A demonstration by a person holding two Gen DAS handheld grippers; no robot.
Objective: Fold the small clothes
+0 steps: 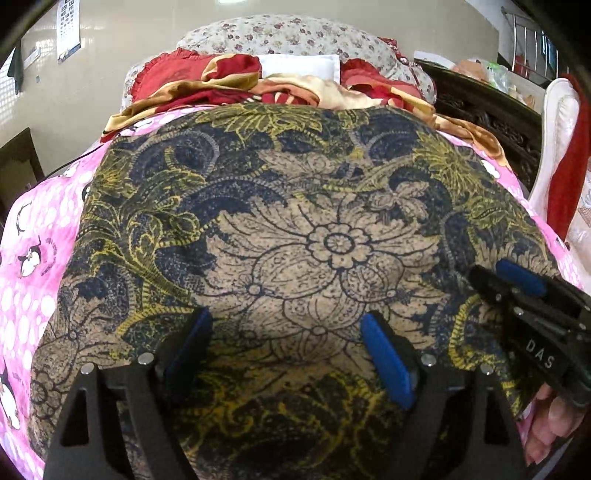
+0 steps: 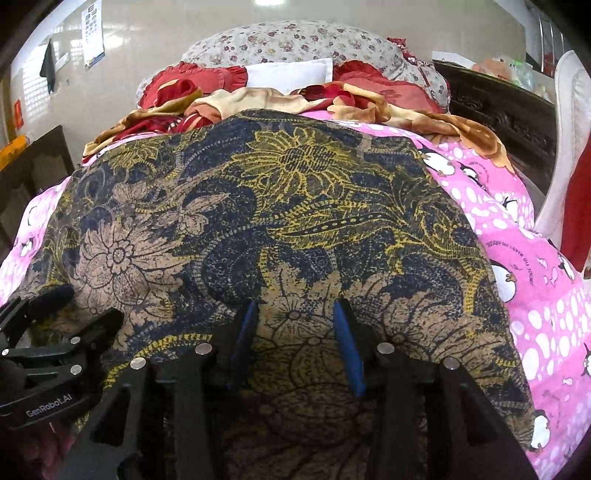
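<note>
A batik cloth [image 1: 295,229] in navy, tan and yellow flower print lies spread flat on a pink penguin bedsheet [image 1: 33,236]; it also fills the right wrist view [image 2: 280,229]. My left gripper [image 1: 286,325] is open, its blue pads wide apart just above the cloth's near part. My right gripper [image 2: 293,314] is open too, over the cloth's near part. The right gripper shows at the right edge of the left wrist view [image 1: 517,280]. The left gripper shows at the left edge of the right wrist view [image 2: 62,306]. Neither holds anything.
A crumpled red and gold blanket [image 1: 236,81] and flowered pillows [image 1: 295,33] lie at the bed's far end. A dark carved wooden headboard [image 1: 491,107] stands at the far right. A white chair [image 2: 569,147] with red cloth stands right of the bed.
</note>
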